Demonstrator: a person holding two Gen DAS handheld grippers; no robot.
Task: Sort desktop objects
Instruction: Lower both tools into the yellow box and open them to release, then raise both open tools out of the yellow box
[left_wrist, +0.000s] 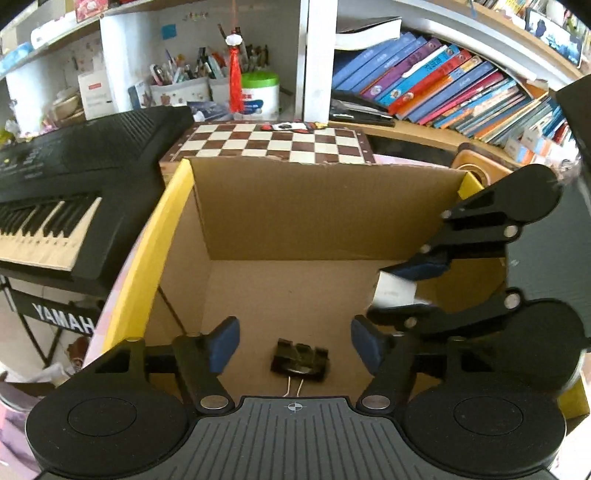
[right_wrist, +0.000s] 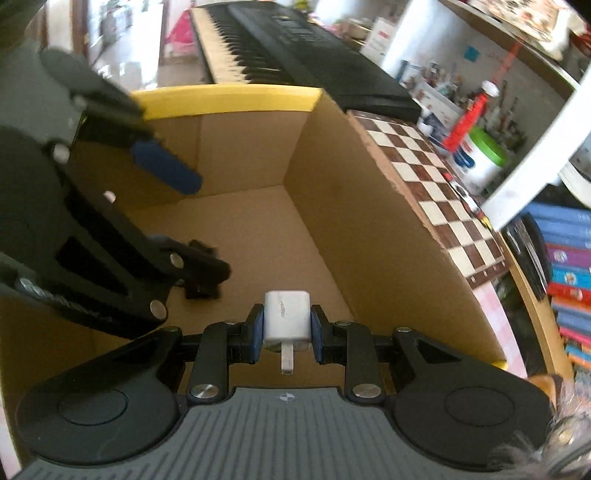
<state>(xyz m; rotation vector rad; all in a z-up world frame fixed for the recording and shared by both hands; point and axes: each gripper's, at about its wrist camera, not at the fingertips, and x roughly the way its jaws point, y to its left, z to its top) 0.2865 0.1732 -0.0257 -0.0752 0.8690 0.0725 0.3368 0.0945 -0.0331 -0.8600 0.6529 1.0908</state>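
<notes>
Two grippers hang over one open cardboard box (left_wrist: 314, 206), its walls plain brown corrugated board with yellow-faced edges. Nearest in the left wrist view, the left gripper (left_wrist: 294, 345) has its jaws standing well apart, blue ribbed pads clear of everything; between and below them one black binder clip (left_wrist: 299, 360) with thin wire handles lies on the box floor, untouched. The right gripper (right_wrist: 287, 328) has its jaws pressed flat against both sides of one small white charger plug (right_wrist: 286, 319), a smooth rounded block with a metal connector pointing back toward the camera, held above the box floor. Beyond the box's far wall lies one chessboard (left_wrist: 273, 142) of brown and cream squares. To its left stands one black keyboard (left_wrist: 74, 166); a row of slanted books (left_wrist: 443, 88) fills the shelf behind.
</notes>
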